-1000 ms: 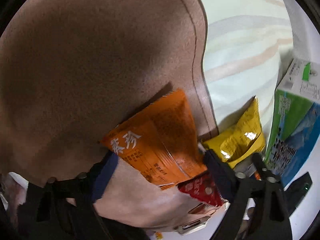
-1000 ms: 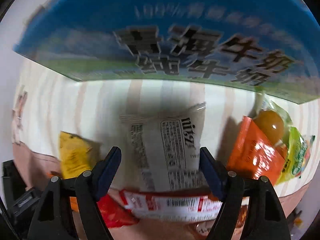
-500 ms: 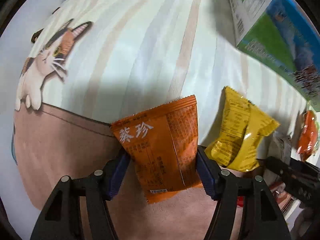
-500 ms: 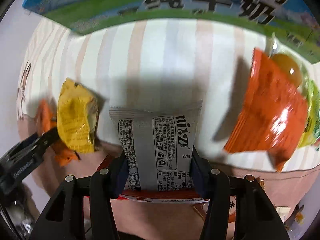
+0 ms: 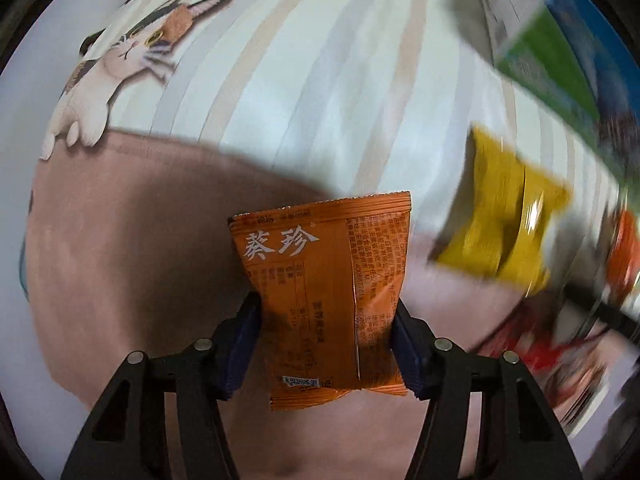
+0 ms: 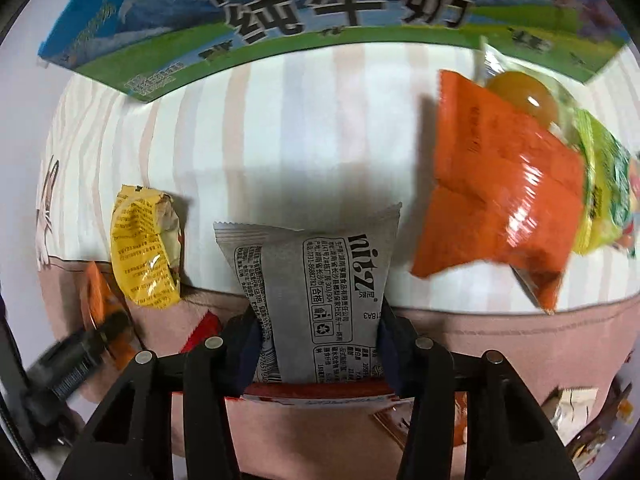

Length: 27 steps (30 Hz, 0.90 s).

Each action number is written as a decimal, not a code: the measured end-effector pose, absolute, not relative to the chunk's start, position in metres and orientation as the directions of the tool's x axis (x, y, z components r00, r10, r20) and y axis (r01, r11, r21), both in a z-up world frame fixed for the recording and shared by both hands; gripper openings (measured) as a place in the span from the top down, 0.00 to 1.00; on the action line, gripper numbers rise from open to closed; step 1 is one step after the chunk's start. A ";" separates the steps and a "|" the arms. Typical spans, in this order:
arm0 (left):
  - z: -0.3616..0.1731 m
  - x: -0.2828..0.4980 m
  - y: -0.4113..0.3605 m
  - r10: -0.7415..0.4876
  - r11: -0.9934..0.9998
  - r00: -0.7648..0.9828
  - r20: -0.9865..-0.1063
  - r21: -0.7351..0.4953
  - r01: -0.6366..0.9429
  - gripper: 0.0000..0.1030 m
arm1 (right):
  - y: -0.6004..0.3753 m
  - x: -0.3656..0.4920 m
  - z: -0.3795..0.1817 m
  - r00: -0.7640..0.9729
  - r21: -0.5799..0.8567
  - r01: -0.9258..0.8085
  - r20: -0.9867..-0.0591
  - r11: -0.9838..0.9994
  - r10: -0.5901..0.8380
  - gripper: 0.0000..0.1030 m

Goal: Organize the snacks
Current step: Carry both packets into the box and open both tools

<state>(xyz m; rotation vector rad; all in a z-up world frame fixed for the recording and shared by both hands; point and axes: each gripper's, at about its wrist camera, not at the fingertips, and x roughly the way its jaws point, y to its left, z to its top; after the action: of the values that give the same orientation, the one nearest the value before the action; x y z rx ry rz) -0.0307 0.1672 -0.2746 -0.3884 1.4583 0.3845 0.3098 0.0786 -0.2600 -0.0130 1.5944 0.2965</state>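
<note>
A pale striped mat with a brown border [image 6: 280,128] is lying under everything, with a blue-and-green milk carton [image 6: 320,12] standing along its far edge. The right gripper [image 6: 316,344] is pinching a grey crimped foil snack packet [image 6: 312,292] by its lower half, its long axis pointing straight away toward the carton. The left gripper [image 5: 326,336] is likewise clamping an orange foil snack packet [image 5: 324,292], upright between its pads. A yellow crinkled packet [image 6: 146,246] is lying between the two held packets, probably nearer the left one.
</note>
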 end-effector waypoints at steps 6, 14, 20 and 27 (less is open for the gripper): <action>-0.297 -0.066 0.157 -0.015 0.863 0.063 -0.998 -0.044 -0.503 0.40 | 0.083 0.320 -0.276 -0.133 0.272 -0.152 -0.958 0.950 0.253 0.27; -0.298 -0.070 0.192 -0.044 0.800 0.100 -0.994 -0.095 -0.593 0.43 | 0.110 0.312 -0.289 -0.062 0.120 -0.237 -0.992 0.964 0.108 0.46; -0.275 -0.067 0.180 -0.005 0.812 0.126 -0.992 -0.078 -0.579 0.45 | 0.101 0.319 -0.270 0.006 0.174 -0.202 -0.984 0.964 0.178 0.52; -0.207 -0.046 0.175 0.012 0.817 0.237 -0.971 -0.128 -0.563 0.45 | 0.098 0.333 -0.214 0.088 0.279 -0.197 -0.950 0.940 0.301 0.52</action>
<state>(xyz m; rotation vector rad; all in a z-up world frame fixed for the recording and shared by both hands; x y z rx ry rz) -0.0464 0.1750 -0.2067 -0.5126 1.2827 0.4178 0.3326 0.0976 -0.2139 0.0869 1.4364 0.3713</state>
